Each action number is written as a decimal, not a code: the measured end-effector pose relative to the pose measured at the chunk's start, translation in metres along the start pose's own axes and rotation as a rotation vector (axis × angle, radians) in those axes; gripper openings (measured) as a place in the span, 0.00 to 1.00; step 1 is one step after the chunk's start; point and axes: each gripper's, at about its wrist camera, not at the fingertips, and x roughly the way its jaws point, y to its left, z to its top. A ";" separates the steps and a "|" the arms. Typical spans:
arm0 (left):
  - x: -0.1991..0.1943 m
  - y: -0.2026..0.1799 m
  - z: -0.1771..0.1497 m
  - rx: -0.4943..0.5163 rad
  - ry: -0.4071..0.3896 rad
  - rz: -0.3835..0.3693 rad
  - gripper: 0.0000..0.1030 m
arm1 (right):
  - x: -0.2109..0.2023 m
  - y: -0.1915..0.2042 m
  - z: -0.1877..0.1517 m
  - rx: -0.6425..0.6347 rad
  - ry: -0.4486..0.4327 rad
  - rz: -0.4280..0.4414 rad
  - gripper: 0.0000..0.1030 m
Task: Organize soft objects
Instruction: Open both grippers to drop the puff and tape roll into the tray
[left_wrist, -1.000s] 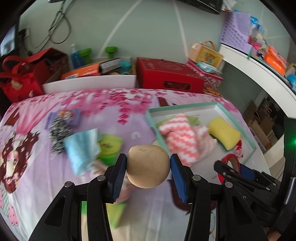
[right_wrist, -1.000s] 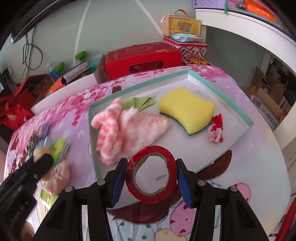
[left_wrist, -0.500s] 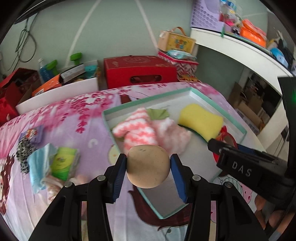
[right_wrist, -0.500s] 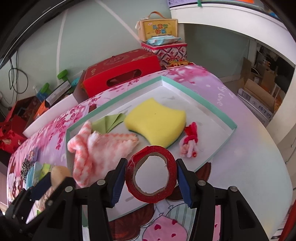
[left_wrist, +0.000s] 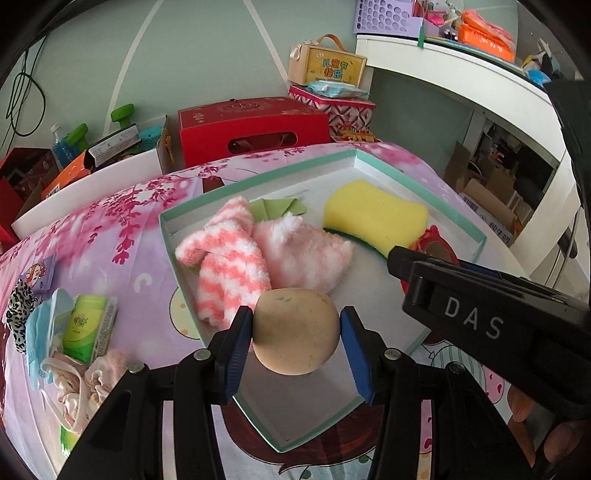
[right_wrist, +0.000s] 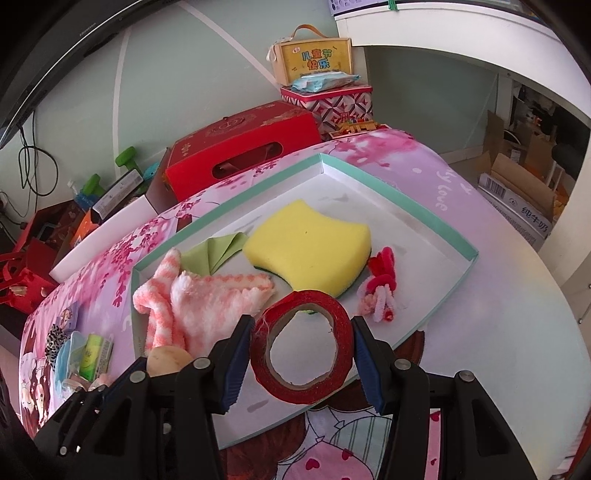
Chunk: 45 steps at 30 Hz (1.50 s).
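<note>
My left gripper is shut on a tan soft ball and holds it over the near corner of the white tray with a teal rim. My right gripper is shut on a red tape roll above the tray's near edge. In the tray lie pink-and-white fluffy socks, a folded green cloth, a yellow sponge and a red-pink hair tie. The right gripper also shows in the left wrist view, and the ball in the right wrist view.
To the left on the pink sheet lie a green tissue pack, a blue face mask, a leopard scrunchie and pale pink cloth. A red box and a white bin stand behind the table.
My left gripper has swung right with the ball, from over the items on the left to over the tray's near corner. My right gripper with the tape roll moved slightly right over the tray.
</note>
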 end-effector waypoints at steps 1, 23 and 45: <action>0.001 0.000 0.000 0.001 0.002 0.000 0.49 | 0.001 0.000 0.000 0.000 0.003 0.000 0.54; -0.017 0.014 -0.005 -0.017 0.068 0.105 0.73 | 0.015 0.000 -0.005 -0.009 0.051 -0.004 0.56; -0.039 0.075 -0.011 -0.248 0.079 0.215 0.89 | 0.011 0.003 -0.004 -0.034 0.036 -0.005 0.75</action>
